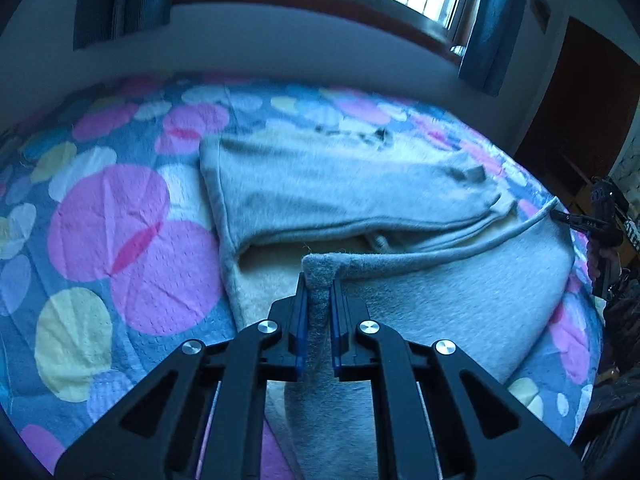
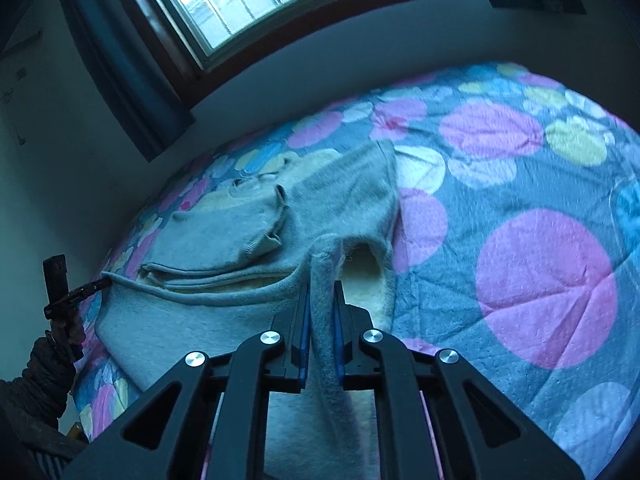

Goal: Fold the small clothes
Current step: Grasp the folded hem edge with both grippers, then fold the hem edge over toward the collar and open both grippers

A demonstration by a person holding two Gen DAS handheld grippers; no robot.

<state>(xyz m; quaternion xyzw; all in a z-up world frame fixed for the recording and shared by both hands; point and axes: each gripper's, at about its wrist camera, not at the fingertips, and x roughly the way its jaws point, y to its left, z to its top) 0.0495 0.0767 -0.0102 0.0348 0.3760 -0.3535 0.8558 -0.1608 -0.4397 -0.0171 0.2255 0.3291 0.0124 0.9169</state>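
Both grippers, left gripper and right gripper, have fingers clamped on the hem of the grey sweater, which lies mid-frame on the spotted bedspread. Likely step: folding the hem toward the collar, keeping both corners level.

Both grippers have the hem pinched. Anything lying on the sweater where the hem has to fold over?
Nothing visible. The left gripper and right gripper are shut on the grey sweater. Its far half holds only its own folded sleeve; around it is bare bedspread.
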